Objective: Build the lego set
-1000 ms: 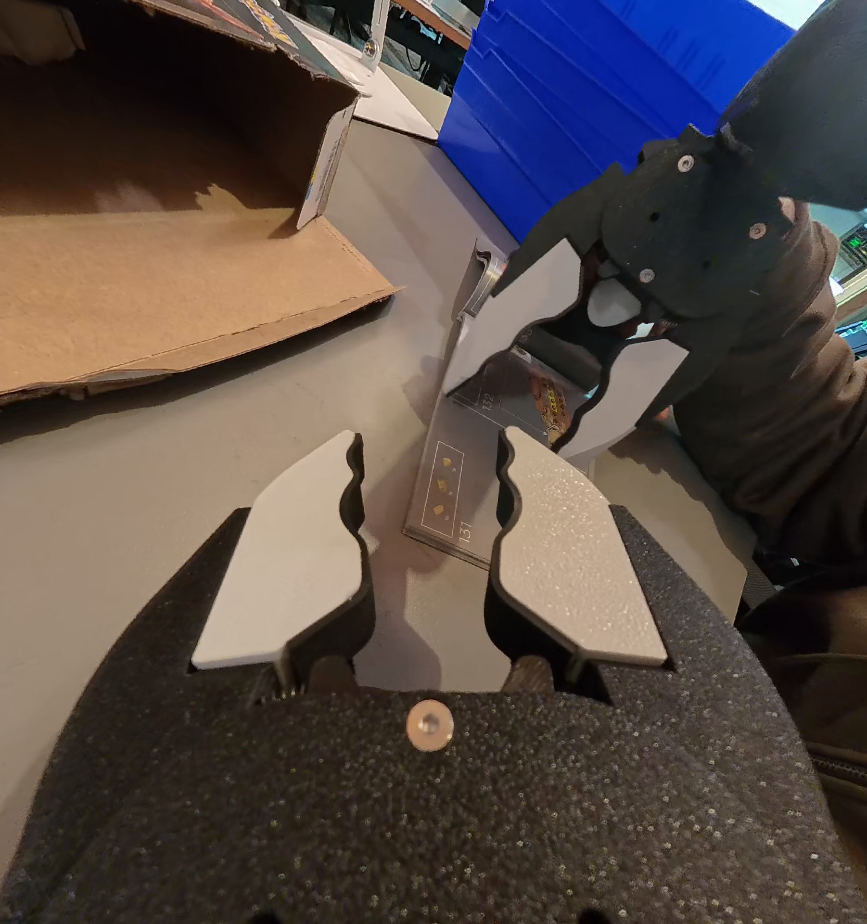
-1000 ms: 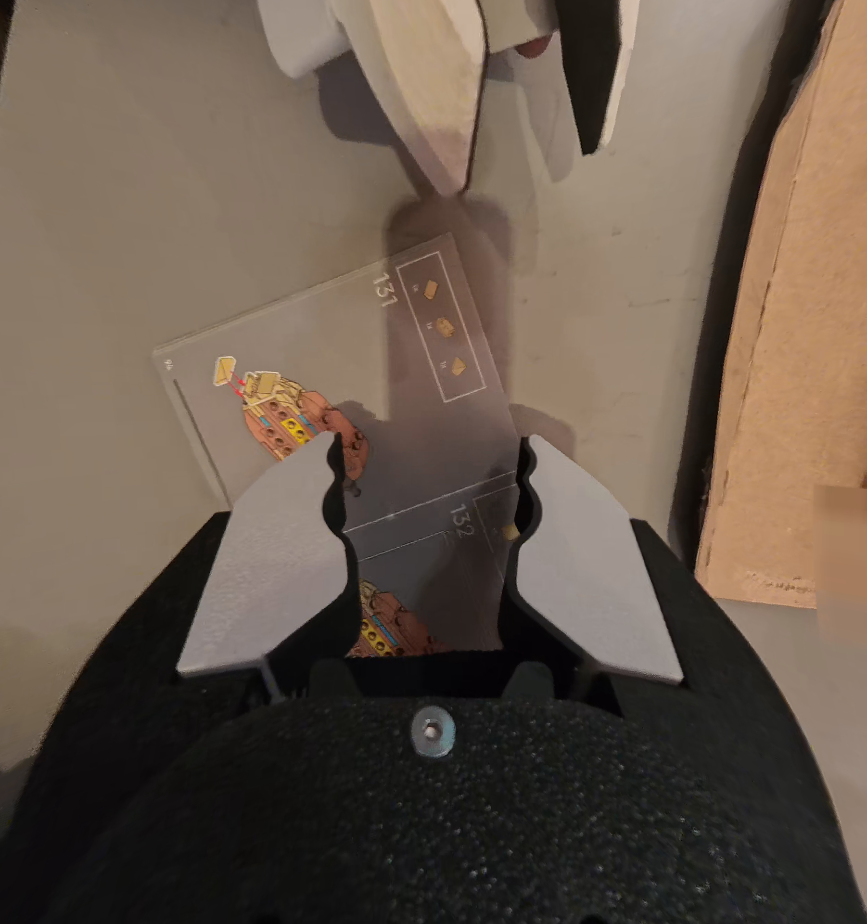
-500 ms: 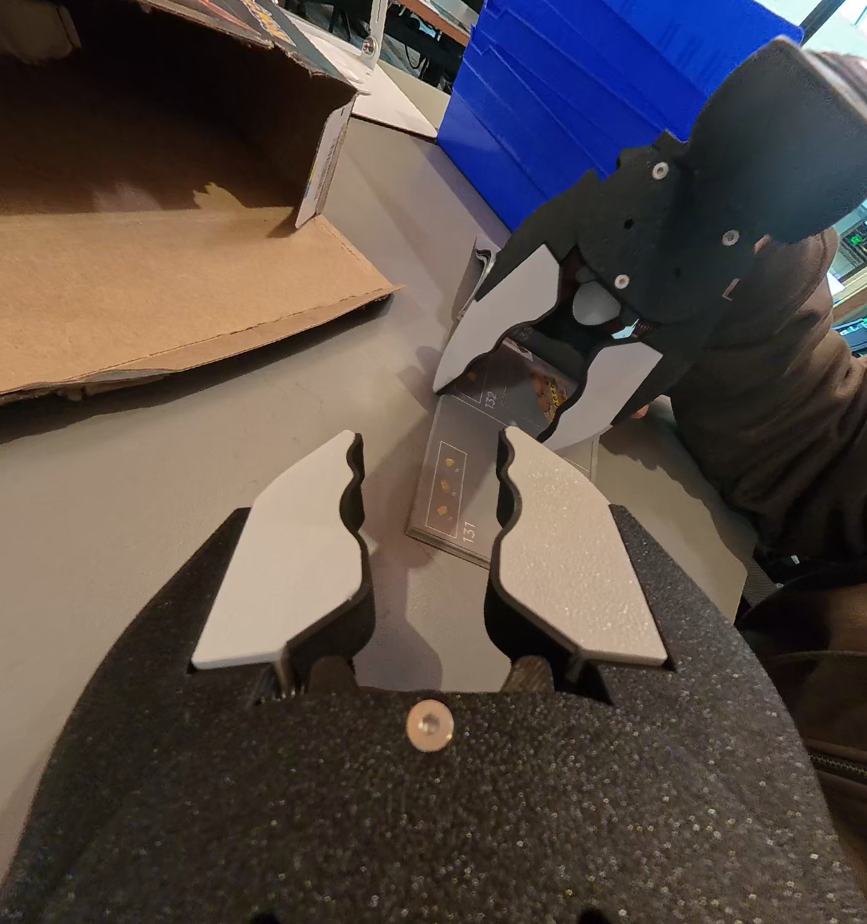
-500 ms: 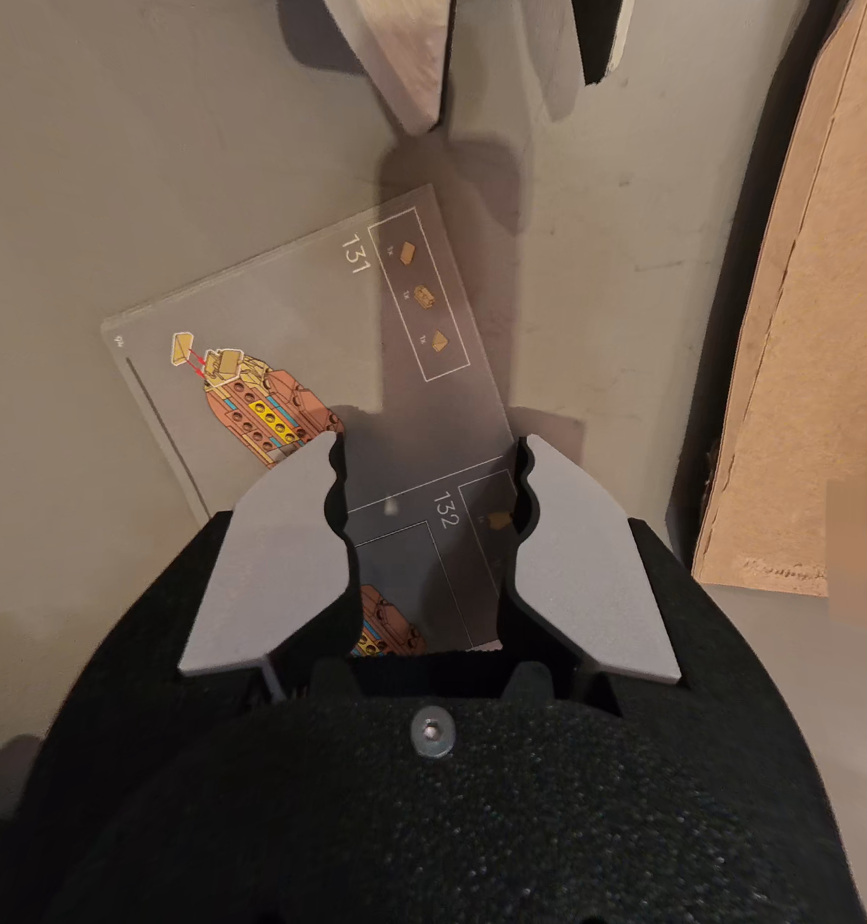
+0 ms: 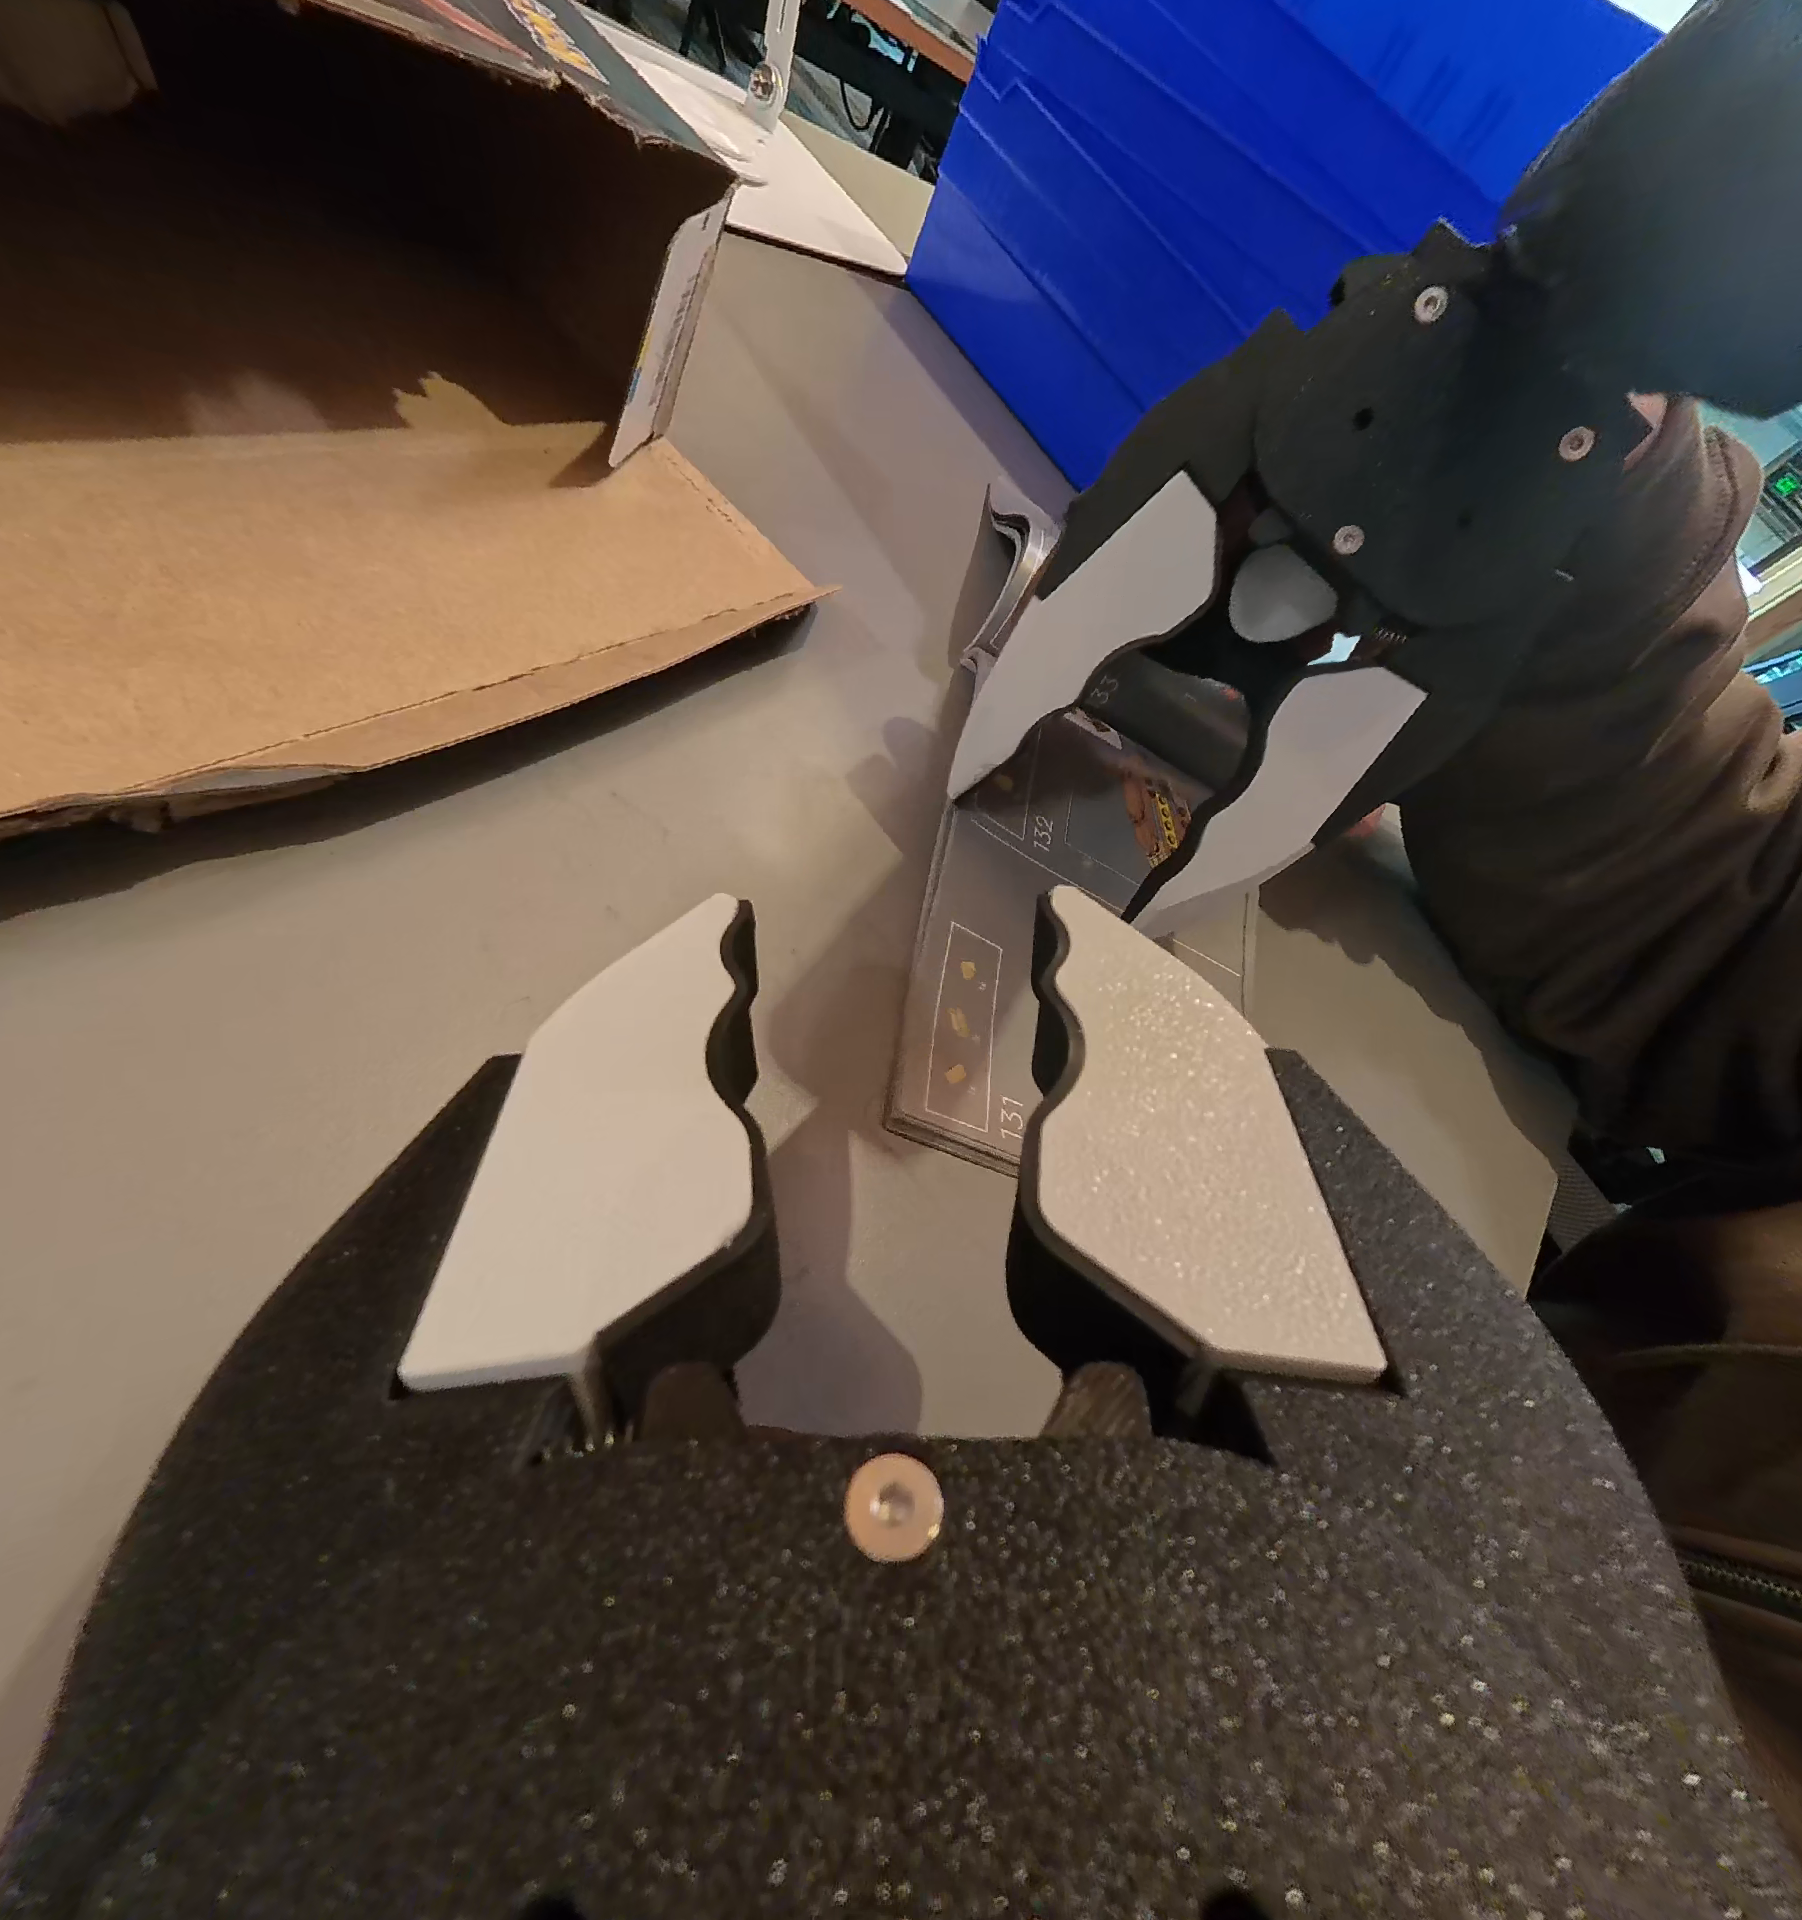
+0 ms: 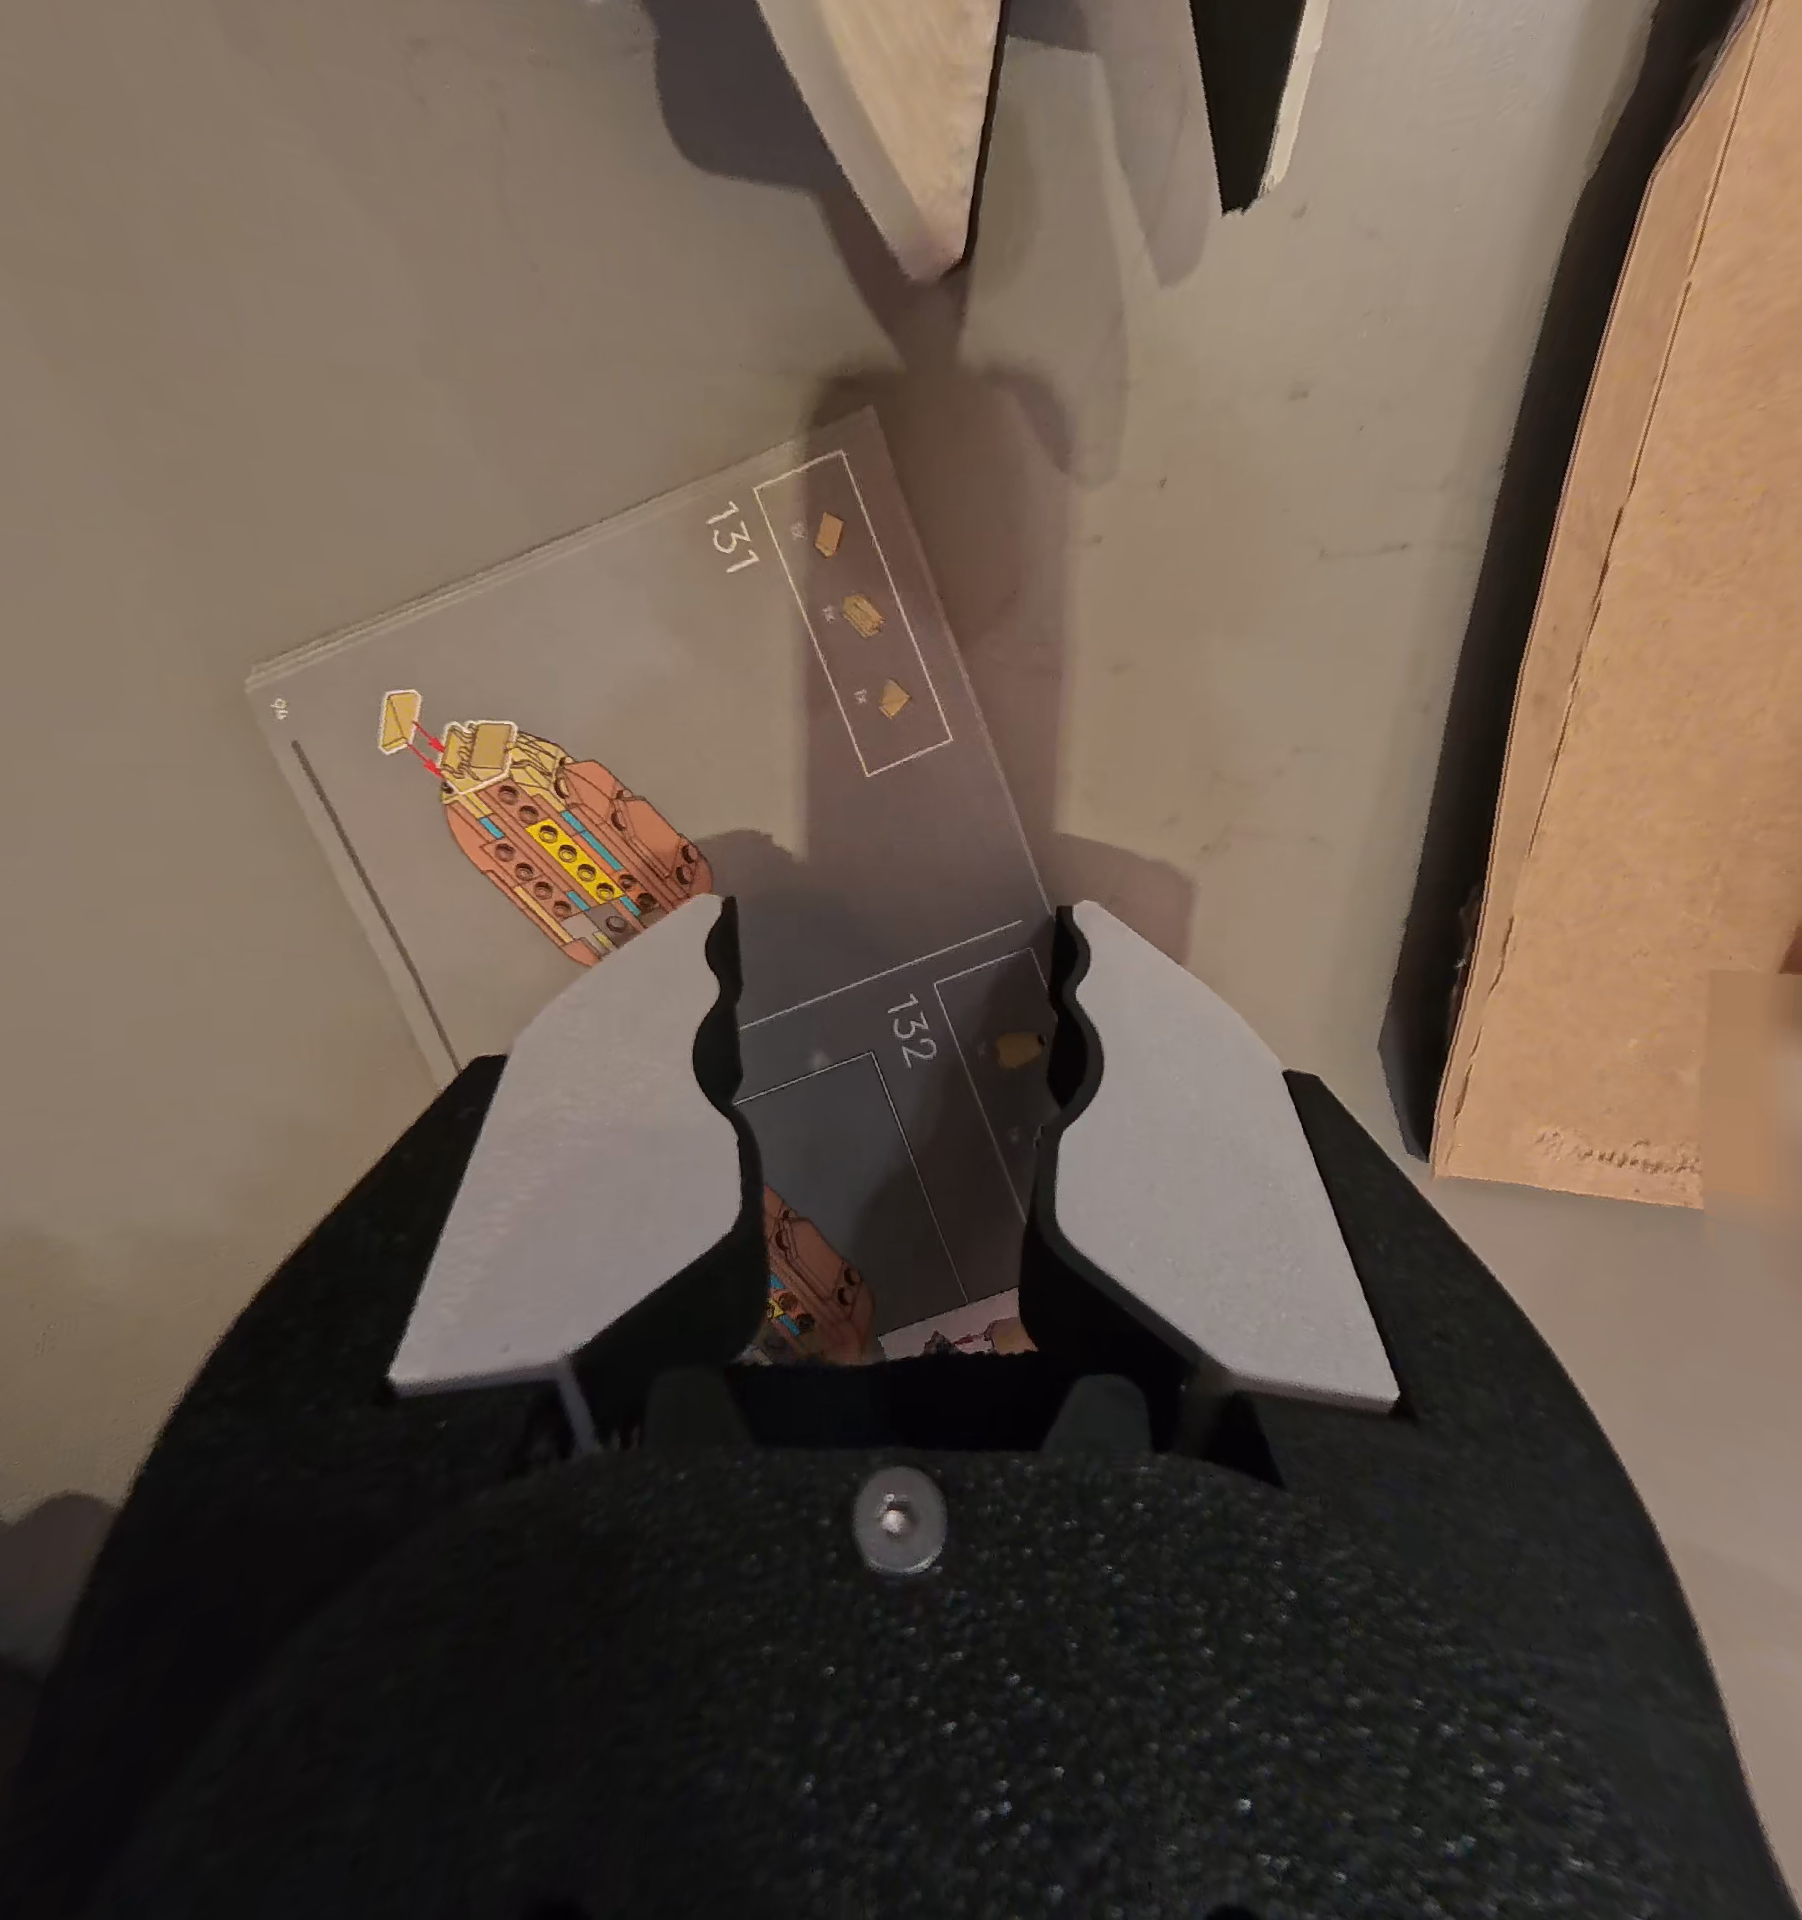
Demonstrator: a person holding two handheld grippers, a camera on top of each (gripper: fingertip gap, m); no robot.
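Note:
An open instruction booklet [image 5: 964, 1003] lies on the grey table [image 5: 253, 1039], showing drawings of a brown and yellow model. In the right wrist view it [image 6: 668, 644] lies straight ahead and partly under the fingers. My right gripper [image 6: 897, 914] is open and empty, pointing down with its tips low over the page. It also shows in the left wrist view [image 5: 1058, 847]. My left gripper [image 5: 892, 914] is open and empty, just short of the booklet's near corner. It shows at the top of the right wrist view [image 6: 1084, 239]. No loose bricks are in view.
An open cardboard box [image 5: 253, 582] lies on its side at the left, with its flap on the table [image 6: 1655, 727]. Stacked blue bins [image 5: 1188, 208] stand behind the booklet. A person's brown sleeve [image 5: 1655, 883] is at the right table edge. The grippers' ends are close to 10 cm from one another.
My right gripper has shifted slightly over the booklet, so the page sits higher and further left in its view. Both grippers stay open. My left gripper has not moved.

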